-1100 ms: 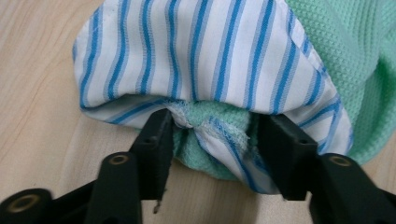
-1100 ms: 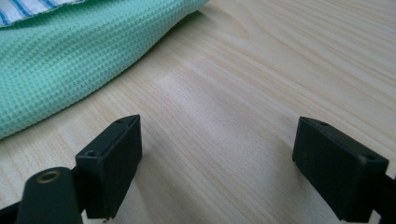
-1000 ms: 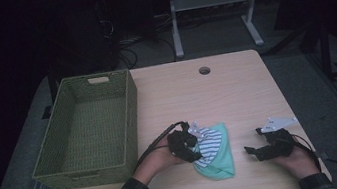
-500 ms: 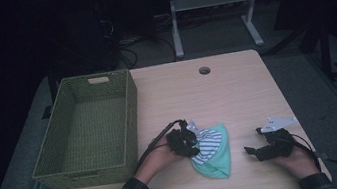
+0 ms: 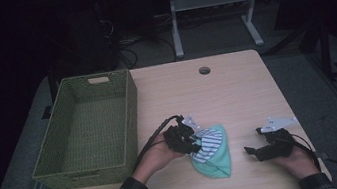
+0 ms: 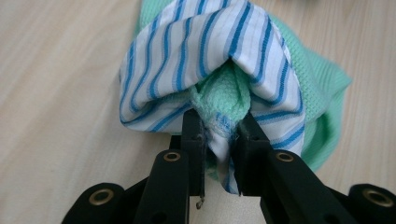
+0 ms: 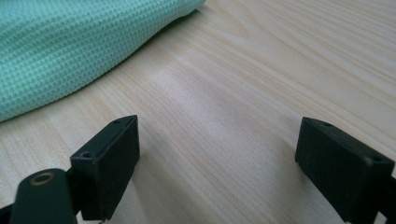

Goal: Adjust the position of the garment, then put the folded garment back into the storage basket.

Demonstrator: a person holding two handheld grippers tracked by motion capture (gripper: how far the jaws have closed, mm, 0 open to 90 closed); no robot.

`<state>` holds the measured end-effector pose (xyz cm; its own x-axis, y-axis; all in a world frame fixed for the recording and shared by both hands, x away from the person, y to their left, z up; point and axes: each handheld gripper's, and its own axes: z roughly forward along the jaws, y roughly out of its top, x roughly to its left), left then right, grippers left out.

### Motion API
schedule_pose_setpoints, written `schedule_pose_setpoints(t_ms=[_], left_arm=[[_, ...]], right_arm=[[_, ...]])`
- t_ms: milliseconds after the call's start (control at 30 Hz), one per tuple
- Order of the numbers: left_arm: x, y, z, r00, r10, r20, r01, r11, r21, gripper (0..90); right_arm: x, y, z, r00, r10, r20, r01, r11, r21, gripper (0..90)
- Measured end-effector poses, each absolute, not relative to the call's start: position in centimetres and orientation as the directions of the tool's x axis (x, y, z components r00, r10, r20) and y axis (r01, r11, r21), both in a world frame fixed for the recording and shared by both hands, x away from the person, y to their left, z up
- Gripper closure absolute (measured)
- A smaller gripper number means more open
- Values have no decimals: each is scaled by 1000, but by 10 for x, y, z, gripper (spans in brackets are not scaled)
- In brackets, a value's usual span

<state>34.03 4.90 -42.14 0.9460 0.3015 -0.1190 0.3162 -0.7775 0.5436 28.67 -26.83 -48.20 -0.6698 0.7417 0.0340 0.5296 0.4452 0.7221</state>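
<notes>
A: Why is the left claw (image 6: 219,135) bunched into the cloth like that?

B: Its jaws have just been closing, and now they pinch a fold of the striped cloth (image 6: 196,56) together with a ridge of the green garment (image 5: 214,161) tucked inside it. Gripping both layers at once looks meant to let the bundle travel as one piece.

A: Where does that bundle sit?

B: On the bench (image 5: 237,94), to the right of the woven basket (image 5: 93,164) and near the basket's front corner. The basket stands open-topped with nothing in it, so it reads as the likely destination, though that is a judgement.

A: And the right claw (image 7: 217,163)?

B: Its jaws stand wide with nothing between them, low over bare wood. It is farther from the basket than the bundle is, on the bundle's right side, with the green edge just ahead of it. It seems to be waiting rather than helping.

A: Count it all for the record.

B: One basket, one striped cloth, one green garment, two claws, one round hole (image 5: 204,70) in the bench beyond the basket's far right corner.
</notes>
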Motion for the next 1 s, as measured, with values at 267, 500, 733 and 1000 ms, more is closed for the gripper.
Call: schedule_pose_setpoints(t_ms=[267,500,733,1000], left_arm=[[343,54,-398,940,318,-125,331,-755,566,761],[345,59,-376,938,322,-128,334,-744,579,761],[347,73,-351,934,341,-111,336,-729,596,761],[353,96,-325,925,370,-83,339,-708,619,761]], right_arm=[[287,-268,-482,-670,742,34,530,445,722,135],[287,-268,-482,-671,741,34,529,446,723,135],[287,-268,-482,-671,741,34,528,445,723,135],[287,-268,-482,-669,742,34,529,445,722,134]])
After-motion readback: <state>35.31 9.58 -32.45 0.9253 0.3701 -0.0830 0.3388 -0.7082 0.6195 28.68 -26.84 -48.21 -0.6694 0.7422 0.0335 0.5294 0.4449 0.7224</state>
